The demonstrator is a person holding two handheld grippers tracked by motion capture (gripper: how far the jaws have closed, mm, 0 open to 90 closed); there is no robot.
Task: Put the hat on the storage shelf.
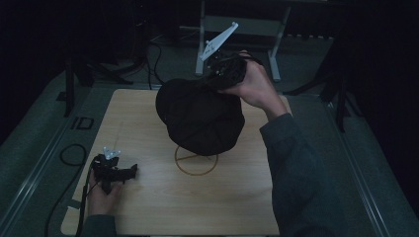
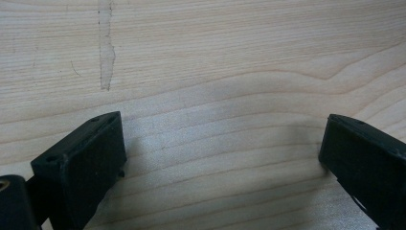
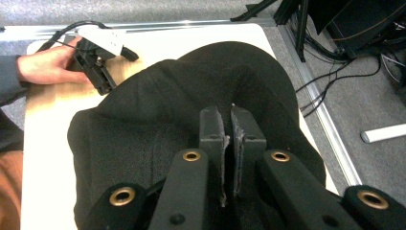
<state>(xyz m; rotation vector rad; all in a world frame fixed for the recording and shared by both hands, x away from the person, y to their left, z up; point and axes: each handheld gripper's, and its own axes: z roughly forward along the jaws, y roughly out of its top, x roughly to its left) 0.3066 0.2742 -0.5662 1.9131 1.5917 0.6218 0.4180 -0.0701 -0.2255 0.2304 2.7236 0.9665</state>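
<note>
A black fabric cap (image 1: 200,118) hangs over the middle of the wooden table (image 1: 148,207), its lower edge near a circle mark (image 1: 196,160) drawn on the wood. My right gripper (image 1: 211,80) holds it from the far side at its upper rim. In the right gripper view the two jaws (image 3: 231,120) are pressed together on the cap's fabric (image 3: 158,110). My left gripper (image 1: 132,171) rests on the table at the front left, in a hand. Its jaws (image 2: 220,139) stand wide apart over bare wood (image 2: 215,48) with nothing between them. The right gripper view shows it beyond the cap (image 3: 115,72).
A black cable (image 1: 71,153) loops on the floor left of the table. A metal frame (image 1: 237,24) and dark stand legs (image 1: 341,98) stand behind and to the right. Grey floor surrounds the table.
</note>
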